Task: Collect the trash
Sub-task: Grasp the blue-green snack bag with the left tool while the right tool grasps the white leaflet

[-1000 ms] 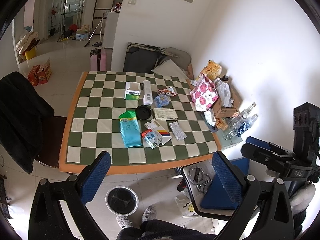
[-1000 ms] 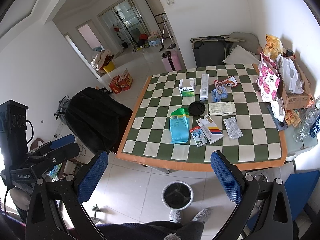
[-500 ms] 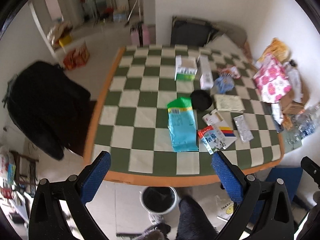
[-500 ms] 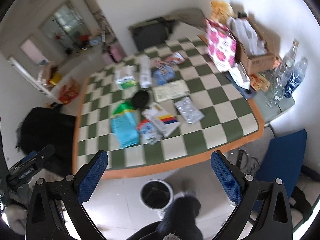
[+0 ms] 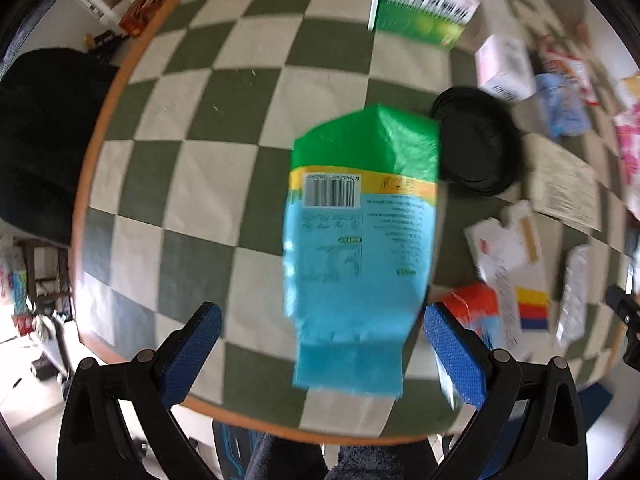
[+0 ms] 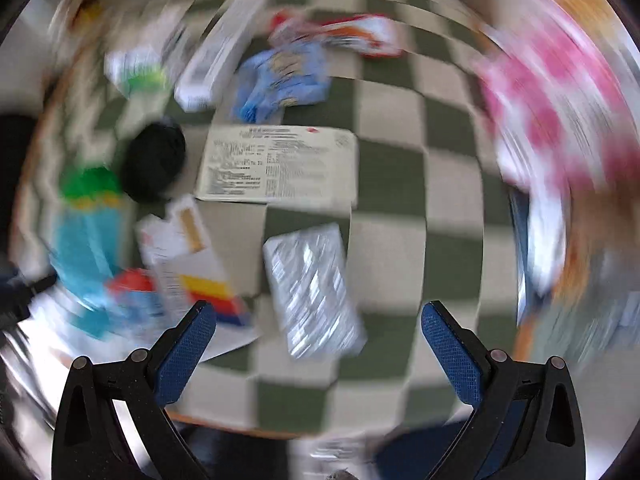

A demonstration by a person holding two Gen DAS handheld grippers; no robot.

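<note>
A blue and green snack bag [image 5: 356, 240] lies flat on the checkered table [image 5: 192, 92], just ahead of my left gripper [image 5: 320, 332], which is open and empty with its fingers either side of the bag's near end. My right gripper [image 6: 318, 328] is open and empty, low over a silver blister pack [image 6: 314, 288]. The right wrist view is blurred. Around it lie a printed paper sheet [image 6: 280, 164], a black lid [image 6: 154, 166], a white carton with coloured stripes [image 6: 188, 260] and a blue wrapper [image 6: 280, 80].
In the left wrist view a green and white box [image 5: 420, 8], a white box [image 5: 506, 68], the black lid [image 5: 478, 140] and a red and blue carton [image 5: 476, 312] lie on the table. A black chair [image 5: 36, 140] stands at the left. A pink patterned bag [image 6: 560, 120] is at the right.
Both grippers have dropped from high above the room to close over the table. The left now sits at the blue bag, the right over the blister pack.
</note>
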